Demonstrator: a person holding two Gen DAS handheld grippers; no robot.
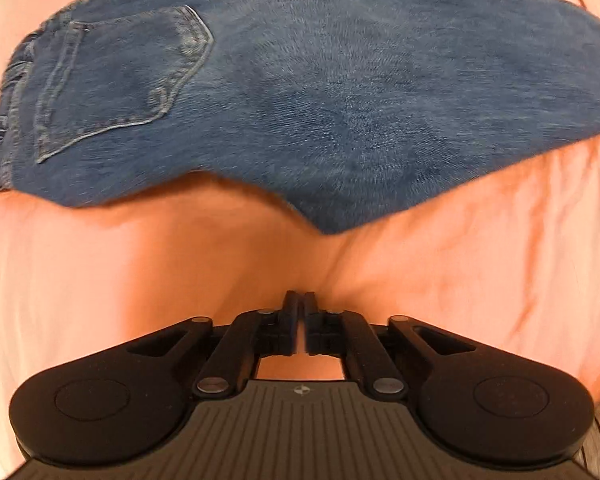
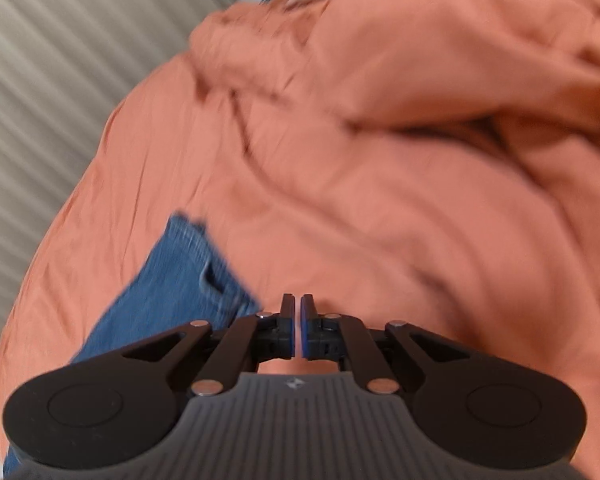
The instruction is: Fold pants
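your left gripper (image 1: 300,300) sits closest to the lens, its jaws drawn together with only a hairline slit between them and nothing visibly caught there; the tips are down against the orange bed cover (image 1: 460,248), which puckers slightly around them. just ahead of that gripper, apart from its tips, lie the pants (image 1: 300,100), blue denim spread flat on the cover. a pointed edge of the denim reaches toward your gripper without touching it. the back pocket (image 1: 116,80) faces up, ahead and to the left, with the waistband (image 1: 8,92) bunched at the far left edge. in the other view, your right gripper (image 2: 299,304) is also closed, its pads almost meeting and holding nothing. a strip of the pants (image 2: 172,292) runs beside it on the left, passing under the left linkage, the end of the strip ahead and left of the tips. ahead and to the right of this gripper the bed cover (image 2: 380,200) rises in rumpled folds, blurred. a pale ribbed surface (image 2: 60,80) fills the far left beyond the bed.
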